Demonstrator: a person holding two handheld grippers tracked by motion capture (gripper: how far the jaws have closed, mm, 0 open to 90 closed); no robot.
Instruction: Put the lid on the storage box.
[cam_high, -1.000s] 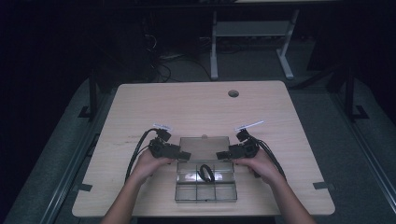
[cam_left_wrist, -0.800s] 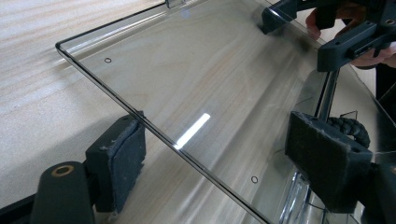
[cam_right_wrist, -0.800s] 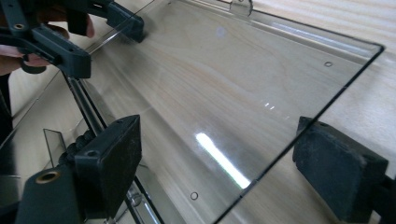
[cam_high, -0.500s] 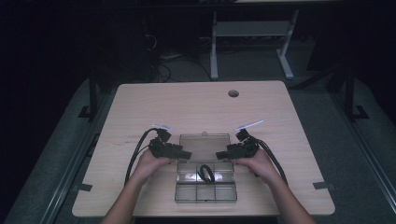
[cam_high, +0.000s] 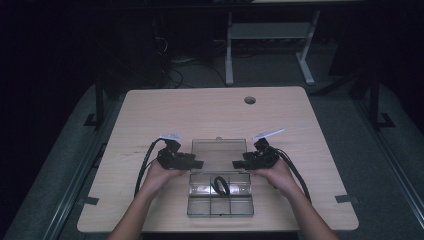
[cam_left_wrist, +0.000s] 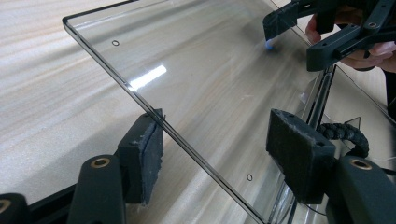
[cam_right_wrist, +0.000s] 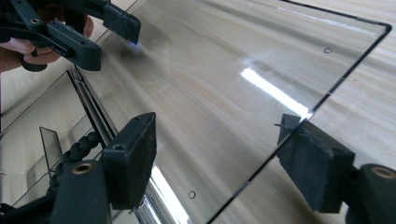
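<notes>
Over at nine o'clock of the box, the left gripper (cam_high: 196, 163) sits low on the table (cam_high: 210, 112), its jaws straddling the left edge of the clear lid (cam_high: 218, 155), which lies flat and open at twelve o'clock of the compartment box (cam_high: 220, 207). In the left gripper view one pad (cam_left_wrist: 142, 154) is right at the lid's rim (cam_left_wrist: 144, 100) and the other pad (cam_left_wrist: 299, 151) hangs above the pane; the jaws have just been closing, with the lid edge between them, but they are not clamped yet, so call that claw open. In the middle, a black braided cord loop (cam_high: 220, 185) rests in the box's top row, close to the hinge. At three o'clock, the right gripper (cam_high: 239, 163) mirrors the move, its jaws either side of the lid's right edge (cam_right_wrist: 299, 119), also just been closing and likewise parted, nothing pinched. Now the risks, as I read it: the lid is thin, slick plastic, so a pad could skate off the rim if it bites too shallow. If one side grabs before the other, the lid could twist on its hinge and drag the light box across the wood. And swinging it shut could trap that cord at the hinge.
</notes>
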